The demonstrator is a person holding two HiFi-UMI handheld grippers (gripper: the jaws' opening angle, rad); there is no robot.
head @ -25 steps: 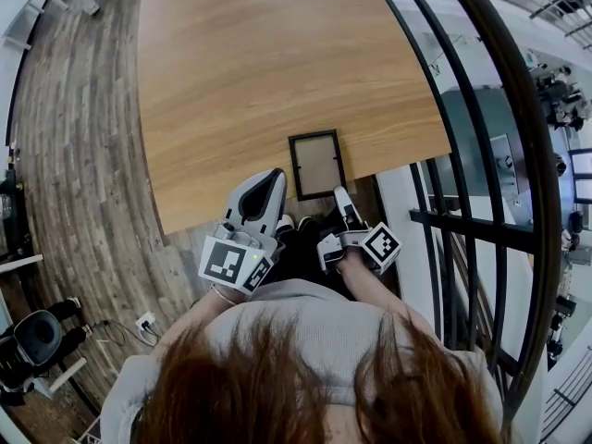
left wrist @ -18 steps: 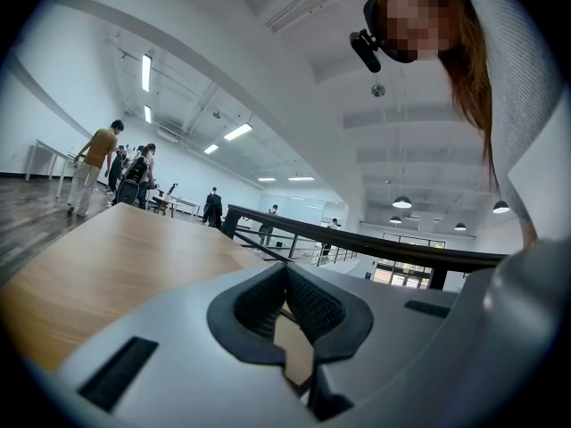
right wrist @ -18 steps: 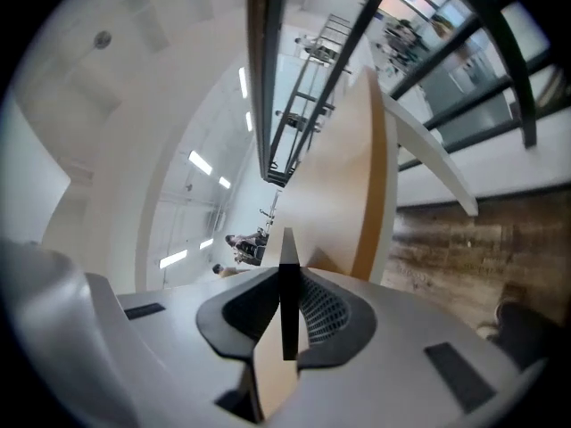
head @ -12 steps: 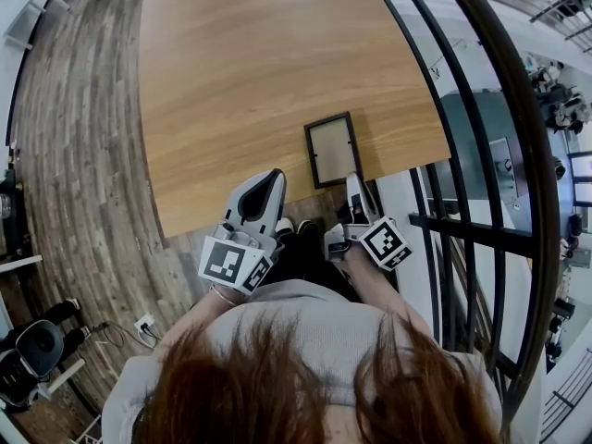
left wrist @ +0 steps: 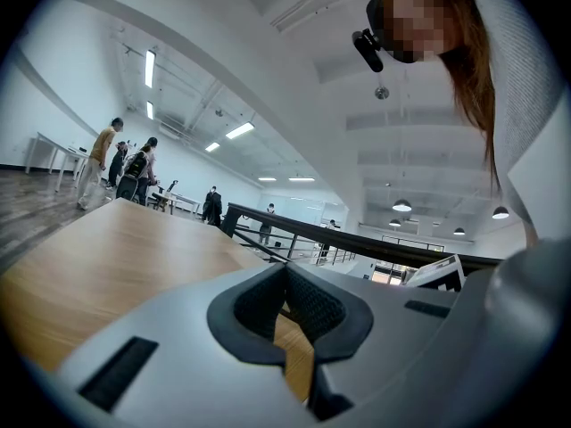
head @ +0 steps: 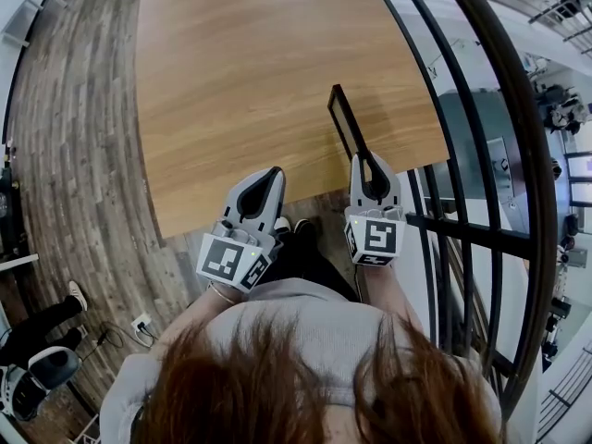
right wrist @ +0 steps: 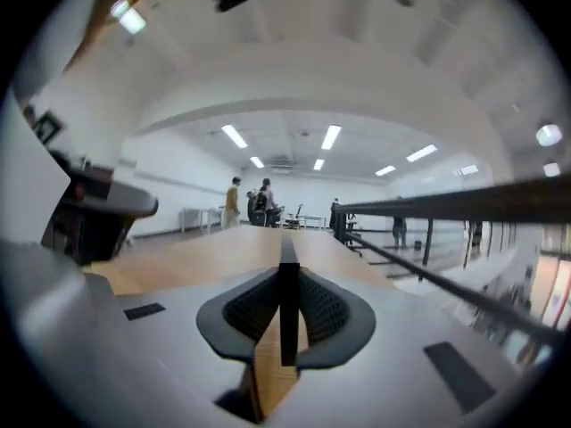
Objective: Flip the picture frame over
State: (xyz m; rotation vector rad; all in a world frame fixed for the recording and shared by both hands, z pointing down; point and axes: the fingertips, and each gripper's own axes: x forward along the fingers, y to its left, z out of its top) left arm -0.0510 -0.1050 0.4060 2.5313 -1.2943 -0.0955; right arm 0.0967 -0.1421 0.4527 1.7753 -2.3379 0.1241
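The black picture frame (head: 343,121) stands on its edge above the wooden table (head: 231,72), near the table's right front corner, and shows only as a thin dark strip. My right gripper (head: 363,161) is shut on its near end. In the right gripper view the frame's edge (right wrist: 288,297) runs upright between the two pads. My left gripper (head: 266,178) hovers level at the table's front edge, to the left of the frame and apart from it. Its jaws (left wrist: 285,279) are shut with nothing in them.
A black metal railing (head: 467,155) curves close along the table's right side, with a drop to a lower level beyond it. Plank floor (head: 65,155) lies to the left. Several people (left wrist: 116,159) stand far off across the hall.
The frame lay flat on the table; my right gripper has lifted its near end and rolled, so the frame now stands on edge, further right and away. The left gripper stayed still.
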